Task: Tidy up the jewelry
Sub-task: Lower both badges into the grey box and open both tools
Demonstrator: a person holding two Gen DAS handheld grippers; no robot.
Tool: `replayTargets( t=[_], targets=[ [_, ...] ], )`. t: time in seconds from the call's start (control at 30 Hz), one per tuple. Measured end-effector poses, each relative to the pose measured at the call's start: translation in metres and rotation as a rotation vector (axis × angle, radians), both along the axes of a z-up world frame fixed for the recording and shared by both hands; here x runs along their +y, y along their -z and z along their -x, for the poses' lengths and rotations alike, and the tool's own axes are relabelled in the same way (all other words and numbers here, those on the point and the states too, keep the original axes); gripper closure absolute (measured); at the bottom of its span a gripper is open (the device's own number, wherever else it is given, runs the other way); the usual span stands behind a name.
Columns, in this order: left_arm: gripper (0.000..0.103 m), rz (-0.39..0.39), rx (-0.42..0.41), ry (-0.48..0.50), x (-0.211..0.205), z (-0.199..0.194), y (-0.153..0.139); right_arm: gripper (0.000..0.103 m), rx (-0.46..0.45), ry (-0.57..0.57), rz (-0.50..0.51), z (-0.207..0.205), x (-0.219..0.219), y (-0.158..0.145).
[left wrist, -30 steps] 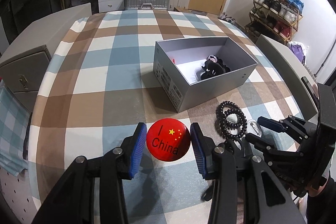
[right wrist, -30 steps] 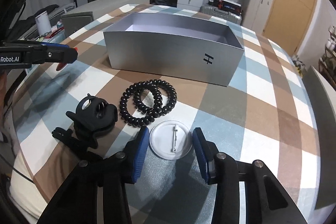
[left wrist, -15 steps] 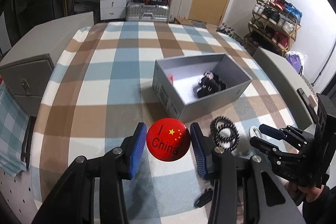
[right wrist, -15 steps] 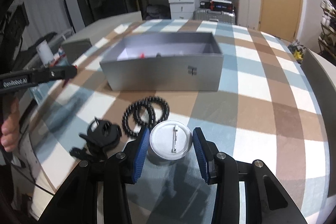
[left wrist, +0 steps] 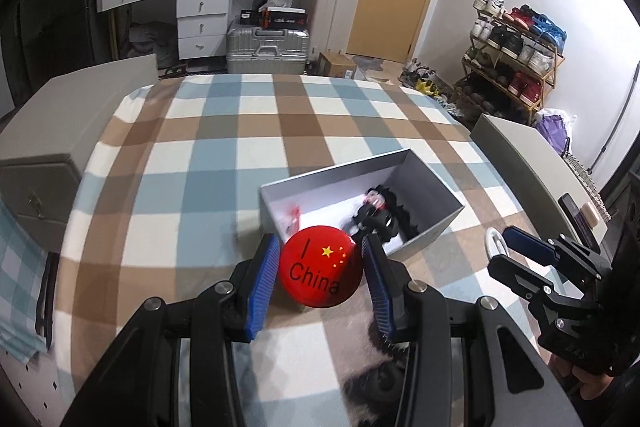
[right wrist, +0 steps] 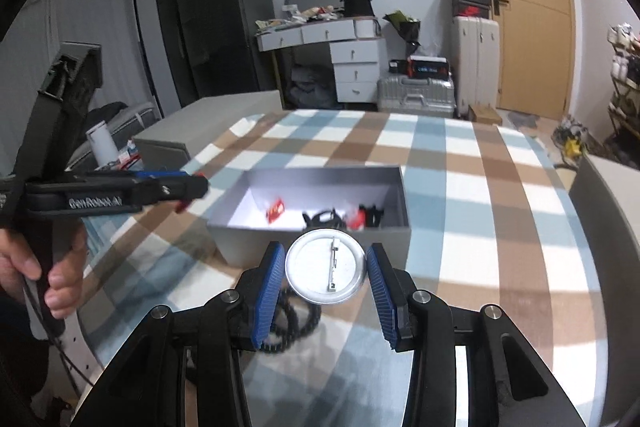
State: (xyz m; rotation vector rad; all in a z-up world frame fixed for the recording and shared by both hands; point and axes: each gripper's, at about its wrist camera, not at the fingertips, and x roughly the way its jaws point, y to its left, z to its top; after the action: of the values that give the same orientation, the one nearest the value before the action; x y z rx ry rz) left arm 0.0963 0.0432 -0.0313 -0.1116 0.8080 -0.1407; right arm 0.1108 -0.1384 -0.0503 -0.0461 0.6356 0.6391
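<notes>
The left gripper (left wrist: 320,267) clamped a red badge (left wrist: 320,271) at lower centre; the right gripper (right wrist: 326,273) clamped a silver badge (right wrist: 326,269), both apparently before the grey box (right wrist: 312,243).

— What covers the surface (right wrist: 472,195)?
— A checked cloth in blue, brown and white.
— And what sits on it?
— An open grey box (right wrist: 320,247), and black bead rings (right wrist: 294,323) lying near it.
</notes>
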Motion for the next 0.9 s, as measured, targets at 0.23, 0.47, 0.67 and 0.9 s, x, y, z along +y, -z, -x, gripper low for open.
replayTargets(
  t=[0.23,0.47,0.67,0.9],
  targets=[
    [0.066,0.009,-0.002,0.027,-0.011,-0.022,-0.002,0.061,-0.01,-0.021,-0.05,-0.031,0.005,-0.014],
    [0.066,0.025,0.013,0.032,-0.015,-0.04,0.003,0.062,-0.006,-0.049,-0.071,-0.06,0.015,-0.019],
    [0.066,0.032,0.037,0.043,-0.018,-0.05,0.009,0.061,0.041,-0.055,-0.092,-0.084,0.02,-0.012],
    [0.066,0.031,0.064,0.063,-0.024,-0.061,0.017,0.061,0.06,-0.059,-0.049,-0.095,0.029,-0.001]
  ],
)
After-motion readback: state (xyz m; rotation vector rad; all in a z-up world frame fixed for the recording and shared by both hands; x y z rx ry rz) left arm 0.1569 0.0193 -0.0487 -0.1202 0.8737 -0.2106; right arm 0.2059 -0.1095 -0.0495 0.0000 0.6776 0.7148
